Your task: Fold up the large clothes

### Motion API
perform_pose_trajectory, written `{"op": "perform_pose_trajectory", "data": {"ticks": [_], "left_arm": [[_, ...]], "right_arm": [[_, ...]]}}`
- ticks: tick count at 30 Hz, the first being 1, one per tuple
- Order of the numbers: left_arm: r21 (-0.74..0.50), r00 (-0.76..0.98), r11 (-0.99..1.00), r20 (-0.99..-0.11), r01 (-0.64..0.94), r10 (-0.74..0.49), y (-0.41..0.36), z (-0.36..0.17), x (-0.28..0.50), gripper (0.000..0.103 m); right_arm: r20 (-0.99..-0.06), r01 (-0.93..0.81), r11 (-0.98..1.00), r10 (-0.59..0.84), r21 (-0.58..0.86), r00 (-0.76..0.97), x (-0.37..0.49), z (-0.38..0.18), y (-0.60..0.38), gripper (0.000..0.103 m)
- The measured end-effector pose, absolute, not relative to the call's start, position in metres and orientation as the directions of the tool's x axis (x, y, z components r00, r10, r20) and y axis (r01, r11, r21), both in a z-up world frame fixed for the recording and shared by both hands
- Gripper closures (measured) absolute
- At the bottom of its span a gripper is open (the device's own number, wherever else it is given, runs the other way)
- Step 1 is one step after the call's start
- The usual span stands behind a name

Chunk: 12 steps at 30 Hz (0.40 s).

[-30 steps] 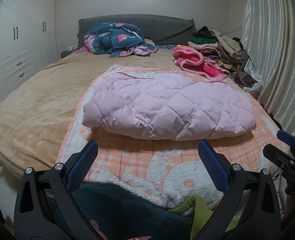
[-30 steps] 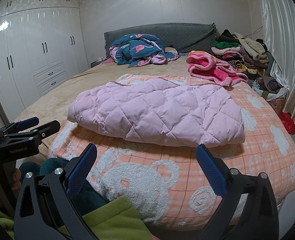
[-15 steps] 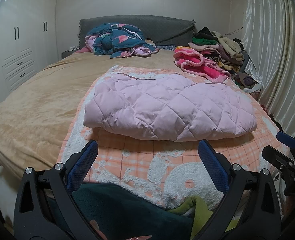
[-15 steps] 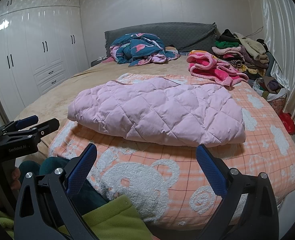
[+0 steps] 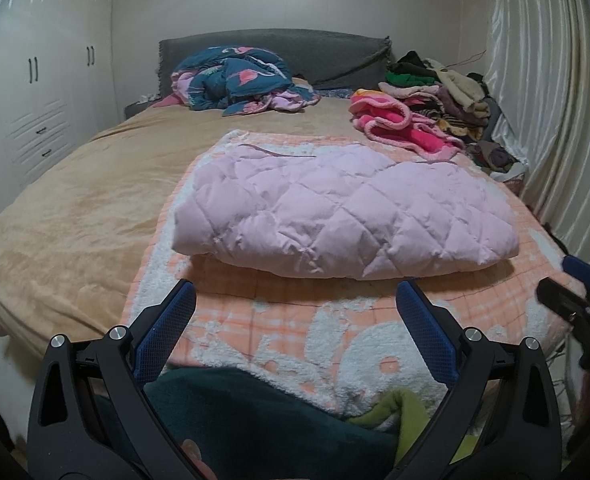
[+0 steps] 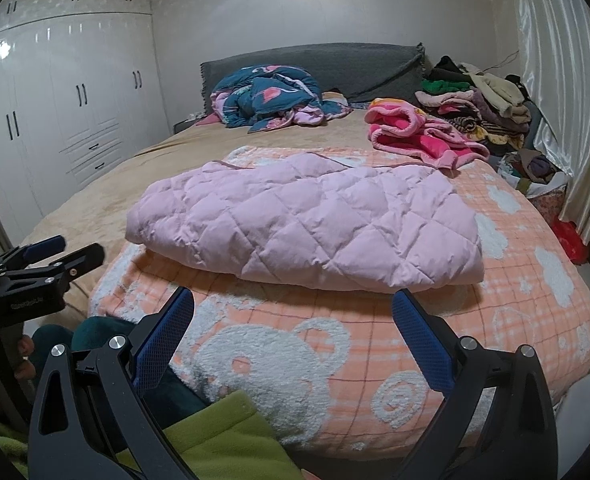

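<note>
Two hand-held grippers are in your hands, and both are spread wide with nothing between the blue pads. Your left hand-held gripper (image 5: 295, 320) hangs above the near edge of the bed, short of the pink quilted jacket (image 5: 343, 216); it also shows at the left edge of the right wrist view (image 6: 67, 254). Your right hand-held gripper (image 6: 293, 324) is held the same way, clear of the cloth, and its tips appear at the right edge of the left wrist view (image 5: 567, 280).

You have the jacket lying folded into a thick, broad bundle on the orange checked blanket (image 5: 287, 312) with white bear shapes, which covers the near part of the tan bed (image 5: 75, 208). Well behind it, by the grey headboard (image 6: 335, 64), sits a crumpled blue and pink quilt (image 6: 271, 96). To the right of that, a pink fleece garment (image 6: 415, 132) lies near a heap of mixed clothes (image 6: 475, 100) along the curtain (image 6: 567, 80). White wardrobes (image 6: 67, 108) stand on the left.
</note>
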State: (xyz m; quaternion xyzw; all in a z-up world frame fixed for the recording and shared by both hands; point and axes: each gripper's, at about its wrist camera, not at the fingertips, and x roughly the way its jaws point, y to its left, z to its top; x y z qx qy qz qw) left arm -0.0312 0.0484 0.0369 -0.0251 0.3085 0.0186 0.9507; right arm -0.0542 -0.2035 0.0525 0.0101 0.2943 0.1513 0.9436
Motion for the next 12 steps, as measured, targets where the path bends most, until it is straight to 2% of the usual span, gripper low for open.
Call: {"op": "perform_pose_trajectory", "data": {"ticks": [7, 12], "left_arm": [[-0.067, 0.791, 0.992, -0.61, -0.108, 0.045, 0.072, 0.024, -0.015, 0.009], [-0.067, 0.733, 0.956, -0.657, -0.287, 0.175, 0.147, 0.007, 0.037, 0.009]], "right_arm": [[-0.575, -0.035, 0.98, 0.144, 0.196, 0.805, -0.029, 0.036, -0.283, 0.004], [-0.641, 0.359, 0.919, -0.177, 0.164, 0.747, -0.01, -0.017, -0.416, 0.004]]}}
